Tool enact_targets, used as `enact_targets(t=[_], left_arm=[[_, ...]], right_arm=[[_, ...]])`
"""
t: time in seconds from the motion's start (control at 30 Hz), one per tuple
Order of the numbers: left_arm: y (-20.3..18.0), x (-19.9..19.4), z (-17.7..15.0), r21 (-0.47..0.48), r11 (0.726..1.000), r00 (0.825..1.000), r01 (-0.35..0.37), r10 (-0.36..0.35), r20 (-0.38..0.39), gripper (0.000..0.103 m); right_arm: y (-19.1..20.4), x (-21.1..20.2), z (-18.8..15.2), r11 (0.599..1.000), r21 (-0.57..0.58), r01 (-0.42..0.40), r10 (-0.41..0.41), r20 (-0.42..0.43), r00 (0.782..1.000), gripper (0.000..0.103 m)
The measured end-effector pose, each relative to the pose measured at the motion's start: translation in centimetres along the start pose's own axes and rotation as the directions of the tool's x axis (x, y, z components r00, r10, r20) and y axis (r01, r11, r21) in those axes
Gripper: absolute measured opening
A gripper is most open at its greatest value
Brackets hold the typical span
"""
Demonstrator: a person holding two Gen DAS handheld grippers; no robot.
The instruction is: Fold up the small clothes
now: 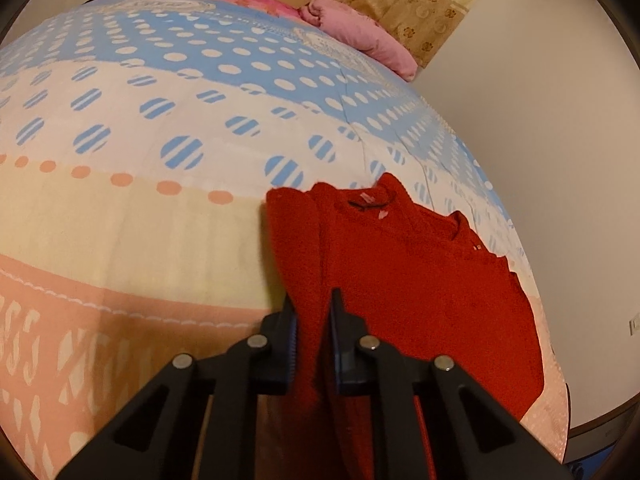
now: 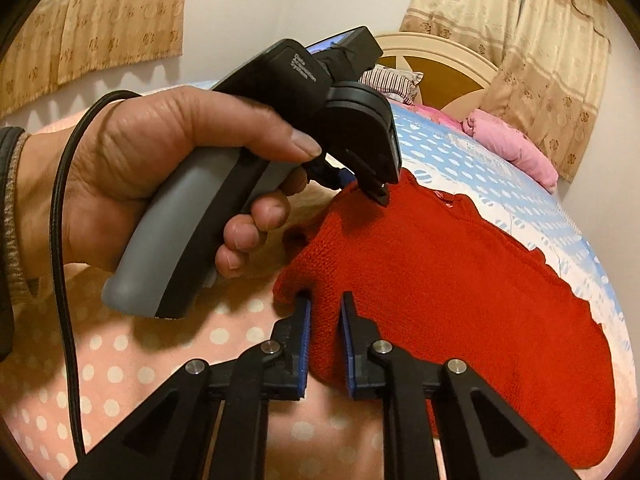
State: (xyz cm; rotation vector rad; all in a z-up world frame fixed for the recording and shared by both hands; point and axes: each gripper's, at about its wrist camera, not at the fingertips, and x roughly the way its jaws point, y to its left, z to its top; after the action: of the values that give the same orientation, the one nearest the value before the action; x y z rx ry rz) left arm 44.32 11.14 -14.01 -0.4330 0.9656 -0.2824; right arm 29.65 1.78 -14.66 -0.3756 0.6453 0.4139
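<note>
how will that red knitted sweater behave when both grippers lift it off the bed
The red knitted sweater will probably go floppy: it already bunches where the left gripper and right gripper pinch it. Its coarse, fuzzy knit looks unlikely to slip from the fingers. The thick yarn suggests some weight, so unheld parts may sag.

Red knit sweater point(image 2: 460, 280); bedspread point(image 1: 160, 120) blue, white, pink with polka dots; pink pillow point(image 2: 516, 148); beige floral curtains point(image 2: 552, 60).
</note>
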Motion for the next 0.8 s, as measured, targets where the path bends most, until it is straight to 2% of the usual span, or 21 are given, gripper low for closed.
enact_targets(t=[0.17,0.37,0.5,0.8], left_arm=[[-0.7,-0.6,0.3,-0.014,1.000,1.000,-0.004,0.004,0.004,0.013],[-3.4,-2.1,1.3,0.006,1.000,0.999,0.016,-0.017,0.039,0.012],[-5.9,-2.7,1.7,0.031,0.999,0.998,0.033,-0.035,0.059,0.012],[-10.4,-2.9,1.5,0.064,0.994,0.993,0.089,-0.094,0.070,0.012]], right_arm=[[-1.7,-1.9,-0.5,0.995,0.099,-0.010,0.001,0.094,0.996,0.011],[-4.5,-4.2,-0.8,0.966,0.243,-0.092,0.045,0.189,0.981,0.008],[-6.7,-5.1,-1.5,0.934,0.329,-0.141,0.071,0.217,0.974,0.008],[-10.1,-7.2,-3.4,0.885,0.428,-0.182,0.080,0.245,0.966,0.007]])
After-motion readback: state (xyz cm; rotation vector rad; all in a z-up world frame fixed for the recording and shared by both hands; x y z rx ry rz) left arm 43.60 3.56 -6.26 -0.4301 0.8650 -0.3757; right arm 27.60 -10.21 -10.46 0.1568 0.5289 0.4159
